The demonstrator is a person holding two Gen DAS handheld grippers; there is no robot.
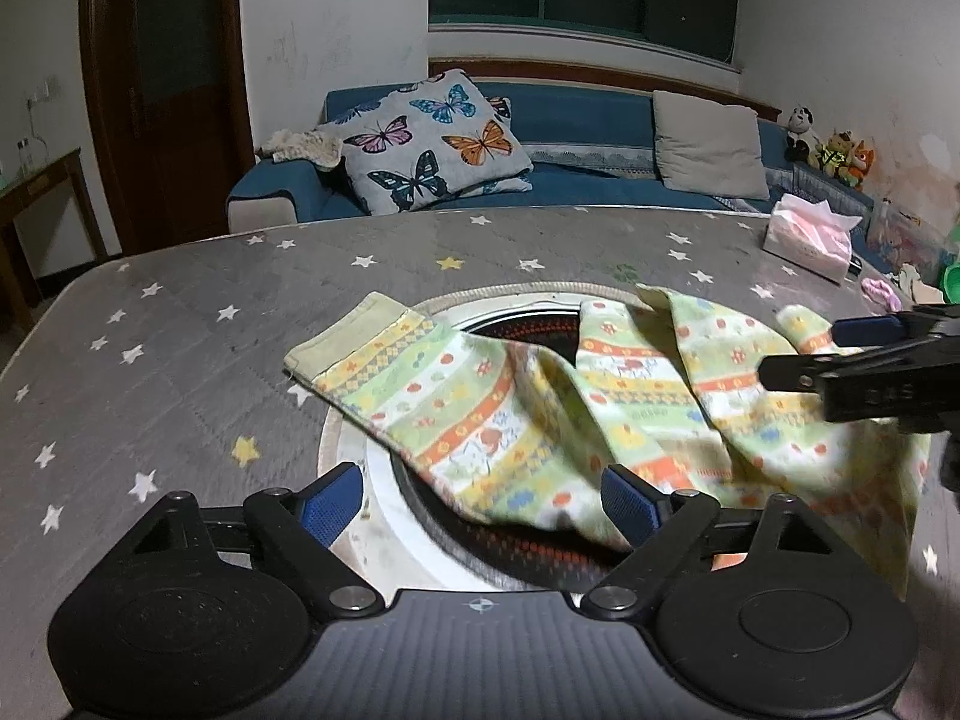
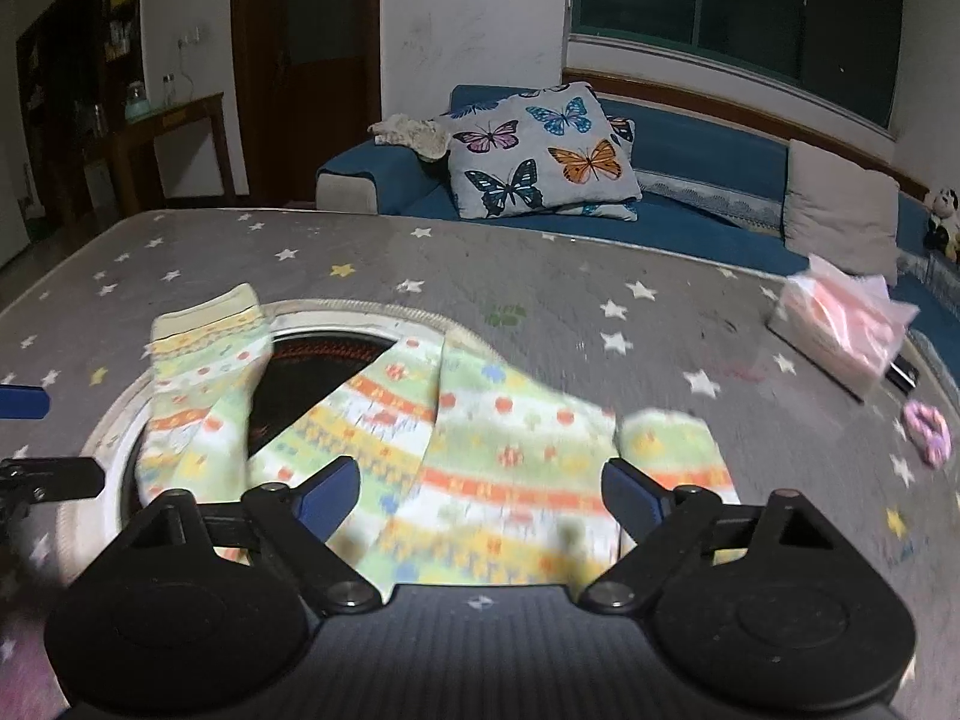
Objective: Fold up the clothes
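The garment [image 1: 540, 414], a small pair of patterned trousers in green, yellow and orange bands, lay crumpled on the table [image 1: 180, 324] with its star-printed grey cover, draped partly across the round heater opening [image 1: 528, 324] sunk in the table's middle; one leg with its pale cuff [image 1: 336, 342] stretched to the far left, the other bunched toward the right, with folds and a raised ridge between them.

The step in hand looked to be getting hold of the near edge so the cloth could be spread flat before any fold; to do it well, each claw would want a single layer near an outer corner, not the heaped middle, and both should draw the fabric clear of the opening onto flat table, since cloth sagging into that hollow would fold crookedly; the pull should be even on both sides, or the legs would twist.

The left gripper [image 1: 483, 501] stood wide open, nothing pinched; its right pad sat at the cloth's near hem, though whether it touched I could not tell; the left pad hung over the opening's rim. The right gripper [image 2: 480, 495] was likewise released and wide, the garment lying between and beneath its fingers [image 2: 630, 498], unclamped.
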